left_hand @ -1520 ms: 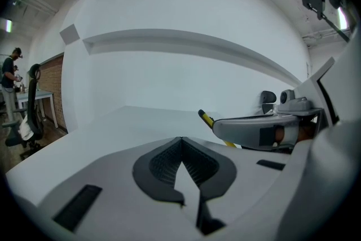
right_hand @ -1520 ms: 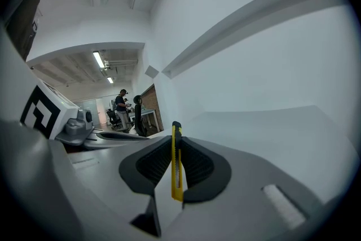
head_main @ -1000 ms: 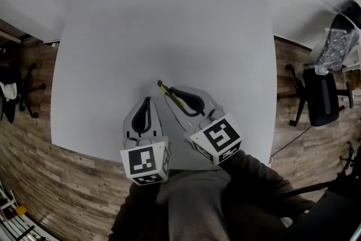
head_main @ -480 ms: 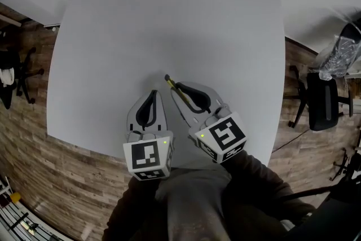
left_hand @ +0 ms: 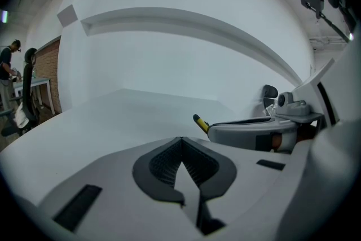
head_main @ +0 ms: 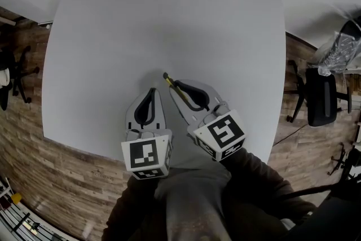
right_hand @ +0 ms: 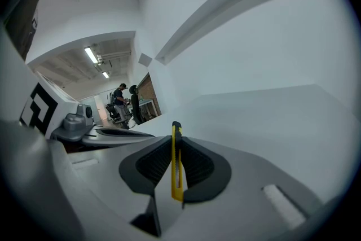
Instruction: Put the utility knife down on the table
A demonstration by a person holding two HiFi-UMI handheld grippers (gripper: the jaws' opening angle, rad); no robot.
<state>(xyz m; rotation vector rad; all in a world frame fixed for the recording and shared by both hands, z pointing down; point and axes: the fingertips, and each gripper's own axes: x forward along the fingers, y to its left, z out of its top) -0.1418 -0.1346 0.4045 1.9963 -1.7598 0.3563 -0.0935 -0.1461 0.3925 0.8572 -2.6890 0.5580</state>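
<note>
White table, rounded corners, on wood-plank floor; black office chair on floor.

White table, wood-plank floor, black office chair

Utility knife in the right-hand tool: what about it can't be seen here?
- Head view: the right gripper covers most of the utility knife; only its tip pokes out.
- Blade: too small in every view to tell whether it is extended.
- Left gripper view: only the knife's tip shows past the right gripper.
- Height above the table: cannot tell.
</note>
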